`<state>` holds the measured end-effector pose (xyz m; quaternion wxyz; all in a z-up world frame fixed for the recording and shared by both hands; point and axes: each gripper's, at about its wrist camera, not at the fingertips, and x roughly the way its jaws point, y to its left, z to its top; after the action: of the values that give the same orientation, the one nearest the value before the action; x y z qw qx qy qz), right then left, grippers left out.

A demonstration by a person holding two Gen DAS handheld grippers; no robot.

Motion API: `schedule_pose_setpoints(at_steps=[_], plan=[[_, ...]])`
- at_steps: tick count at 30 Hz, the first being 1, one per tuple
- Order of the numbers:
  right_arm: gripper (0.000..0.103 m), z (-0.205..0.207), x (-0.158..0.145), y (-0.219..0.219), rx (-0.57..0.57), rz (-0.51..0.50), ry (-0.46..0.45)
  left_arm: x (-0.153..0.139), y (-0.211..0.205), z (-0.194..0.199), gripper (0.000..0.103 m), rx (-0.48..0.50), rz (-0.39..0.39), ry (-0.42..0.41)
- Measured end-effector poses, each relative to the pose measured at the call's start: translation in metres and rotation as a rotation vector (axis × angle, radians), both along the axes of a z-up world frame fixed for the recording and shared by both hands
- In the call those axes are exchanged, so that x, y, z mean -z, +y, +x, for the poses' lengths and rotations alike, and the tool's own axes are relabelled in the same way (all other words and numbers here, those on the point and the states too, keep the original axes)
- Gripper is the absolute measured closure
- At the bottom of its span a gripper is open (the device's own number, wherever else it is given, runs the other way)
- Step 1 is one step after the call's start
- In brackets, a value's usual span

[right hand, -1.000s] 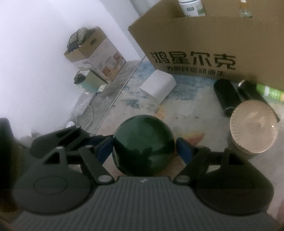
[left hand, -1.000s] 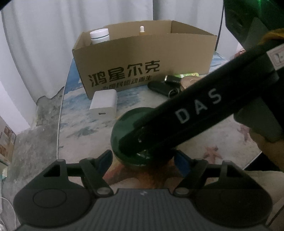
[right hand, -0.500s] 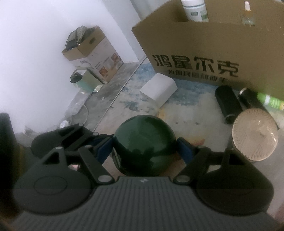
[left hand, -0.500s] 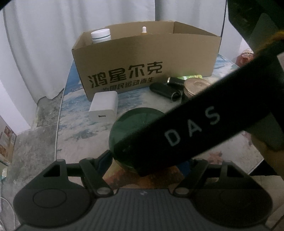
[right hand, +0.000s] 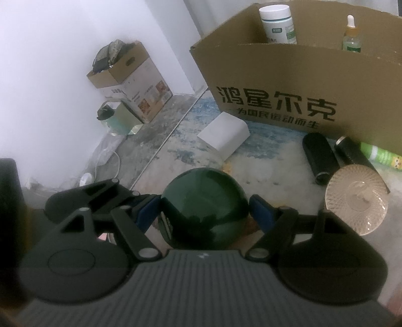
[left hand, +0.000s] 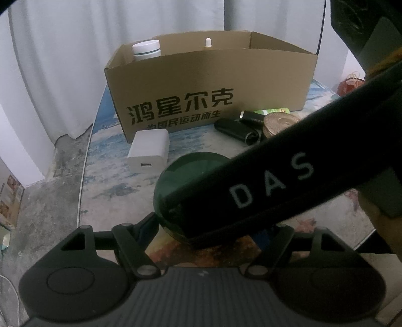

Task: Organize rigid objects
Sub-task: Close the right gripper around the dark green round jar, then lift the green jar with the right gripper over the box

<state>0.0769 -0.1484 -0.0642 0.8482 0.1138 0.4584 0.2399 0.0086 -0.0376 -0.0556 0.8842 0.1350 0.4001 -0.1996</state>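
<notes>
My right gripper (right hand: 204, 210) is shut on a dark green round jar (right hand: 204, 208) and holds it above the table; the jar also shows in the left wrist view (left hand: 186, 178). My left gripper (left hand: 211, 226) is open just below the jar, with the right gripper's black body crossing in front of it. The open cardboard box (left hand: 211, 100) stands behind, also seen in the right wrist view (right hand: 301, 83). It holds a white bottle (right hand: 277, 21) and a dropper bottle (right hand: 351, 35).
On the table in front of the box lie a white charger (left hand: 149, 151), two black cylinders (right hand: 320, 156), a green tube (right hand: 379, 154) and a beige ribbed lid (right hand: 355, 198). The table's left edge drops to a floor with boxes (right hand: 130, 80).
The right gripper has lifted the green jar and both views have moved nearer the box. The left gripper stays open beneath it.
</notes>
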Motion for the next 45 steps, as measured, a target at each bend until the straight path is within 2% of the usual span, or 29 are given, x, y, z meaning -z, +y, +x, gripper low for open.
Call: schedule_pose_setpoints(at_steps=[12, 27, 38, 45], plan=[[0.025, -0.005, -0.004, 0.002, -0.006, 0.005, -0.016, -0.006, 0.000, -0.005, 0.026, -0.012, 0.007, -0.003], [0.025, -0.022, -0.033, -0.009, -0.005, 0.057, -0.113, -0.039, -0.010, -0.020, 0.026, -0.028, 0.040, -0.086], [0.025, -0.024, -0.090, -0.037, 0.015, 0.086, -0.270, -0.099, -0.034, -0.006, 0.026, 0.000, 0.065, -0.212], [0.026, 0.004, -0.137, -0.062, 0.035, 0.054, -0.360, -0.140, -0.057, 0.033, 0.026, 0.035, 0.056, -0.273]])
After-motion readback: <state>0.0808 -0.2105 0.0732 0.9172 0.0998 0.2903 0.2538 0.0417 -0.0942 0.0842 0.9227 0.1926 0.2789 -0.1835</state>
